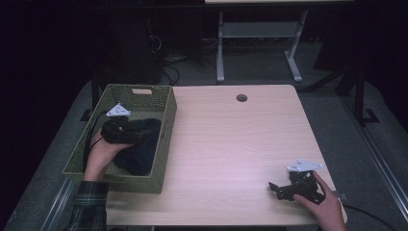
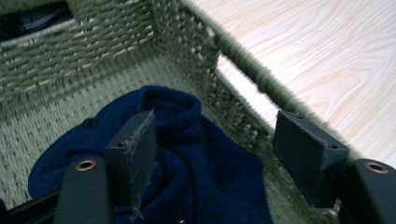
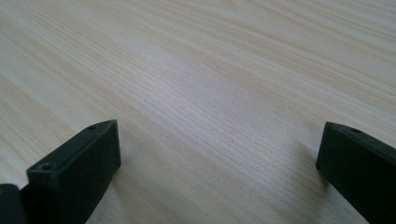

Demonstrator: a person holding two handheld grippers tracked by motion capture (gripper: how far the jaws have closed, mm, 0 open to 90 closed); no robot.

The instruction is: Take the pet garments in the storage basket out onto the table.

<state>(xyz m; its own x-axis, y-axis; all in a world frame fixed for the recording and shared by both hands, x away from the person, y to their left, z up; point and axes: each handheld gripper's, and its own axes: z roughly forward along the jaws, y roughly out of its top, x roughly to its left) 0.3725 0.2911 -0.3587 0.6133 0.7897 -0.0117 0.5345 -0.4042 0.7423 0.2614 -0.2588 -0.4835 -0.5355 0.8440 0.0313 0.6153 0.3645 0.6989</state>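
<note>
Dark blue cloth lies bunched in the near half of a green woven basket, which stands at the left edge of a pale wooden table. The left gripper, held in a hand coming from a plaid sleeve, is down inside the basket and over the cloth. In the left gripper view its jaws stand apart with the blue cloth bulging up between them: one pad sits against the fabric, the other stands over by the woven basket wall, and the cloth is not pinched. At the table's near right corner the right gripper rests low over bare wood in the other hand, well apart from the basket, its jaws pointing left. The right gripper view shows those jaws spread wide, holding nothing, with the tabletop running between them
</note>
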